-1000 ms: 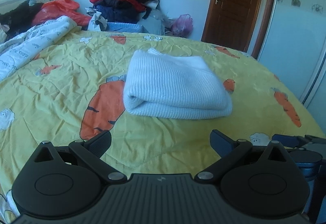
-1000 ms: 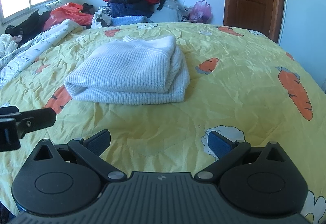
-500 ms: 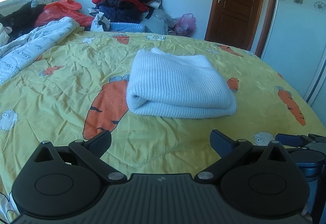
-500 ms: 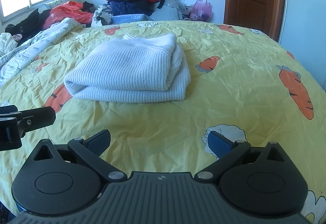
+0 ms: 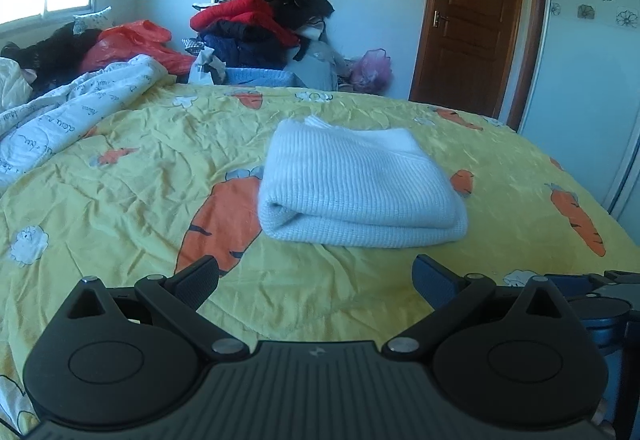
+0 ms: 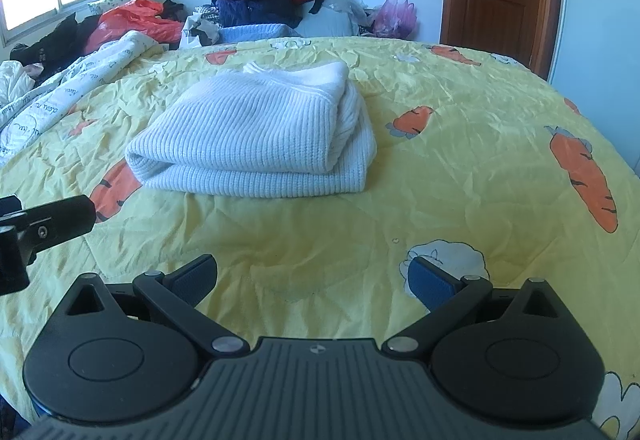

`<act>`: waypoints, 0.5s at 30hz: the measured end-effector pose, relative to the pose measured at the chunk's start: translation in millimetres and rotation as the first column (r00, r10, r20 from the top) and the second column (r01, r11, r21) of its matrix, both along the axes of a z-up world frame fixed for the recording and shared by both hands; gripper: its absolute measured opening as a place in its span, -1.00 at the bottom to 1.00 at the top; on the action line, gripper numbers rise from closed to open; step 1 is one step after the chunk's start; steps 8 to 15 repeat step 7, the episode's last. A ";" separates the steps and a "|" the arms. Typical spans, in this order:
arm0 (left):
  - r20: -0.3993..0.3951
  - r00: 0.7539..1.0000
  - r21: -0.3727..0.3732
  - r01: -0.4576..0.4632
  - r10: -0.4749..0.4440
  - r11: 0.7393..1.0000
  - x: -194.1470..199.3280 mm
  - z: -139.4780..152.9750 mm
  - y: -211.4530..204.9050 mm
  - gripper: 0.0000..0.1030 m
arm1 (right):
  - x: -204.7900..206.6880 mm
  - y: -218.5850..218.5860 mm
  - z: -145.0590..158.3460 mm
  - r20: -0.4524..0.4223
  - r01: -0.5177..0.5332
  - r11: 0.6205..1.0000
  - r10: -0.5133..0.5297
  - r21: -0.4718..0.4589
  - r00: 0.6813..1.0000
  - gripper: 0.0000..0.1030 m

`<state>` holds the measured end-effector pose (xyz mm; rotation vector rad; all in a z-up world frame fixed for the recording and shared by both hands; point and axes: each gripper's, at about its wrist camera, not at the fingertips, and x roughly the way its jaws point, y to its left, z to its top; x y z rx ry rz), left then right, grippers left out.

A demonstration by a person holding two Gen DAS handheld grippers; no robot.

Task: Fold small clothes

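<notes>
A white knitted sweater (image 5: 356,183) lies folded in a thick rectangle on the yellow carrot-print bedspread (image 5: 132,175). It also shows in the right wrist view (image 6: 256,135). My left gripper (image 5: 316,280) is open and empty, held back from the sweater's near edge. My right gripper (image 6: 312,278) is open and empty, also short of the sweater and to its right. Part of the left gripper (image 6: 44,224) shows at the left edge of the right wrist view.
A pile of red, black and dark blue clothes (image 5: 260,27) is stacked at the far end of the bed. A white printed quilt (image 5: 68,115) lies along the left side. A brown door (image 5: 476,19) is at the back right.
Both grippers have tilted and drawn back slightly, so the sweater sits a little lower in the views. The sweater has not moved. Both grippers stay open.
</notes>
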<state>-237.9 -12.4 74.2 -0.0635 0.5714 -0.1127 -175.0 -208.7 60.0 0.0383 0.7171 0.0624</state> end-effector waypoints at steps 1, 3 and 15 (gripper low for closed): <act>0.004 1.000 -0.001 0.002 -0.002 1.000 -0.9 0.1 0.0 1.00 | -0.2 0.2 -0.5 0.000 0.000 1.000 0.000 0.001 1.000 0.99; 0.023 1.000 0.018 0.003 -0.003 1.000 -3.7 0.6 -2.1 1.00 | -0.3 0.8 -1.0 -0.001 -0.001 1.000 0.001 0.001 1.000 0.99; 0.034 0.999 0.035 -0.014 0.012 0.999 -3.3 1.6 -4.3 1.00 | -0.9 0.8 -2.2 -0.004 0.001 1.000 -0.001 0.006 1.000 0.99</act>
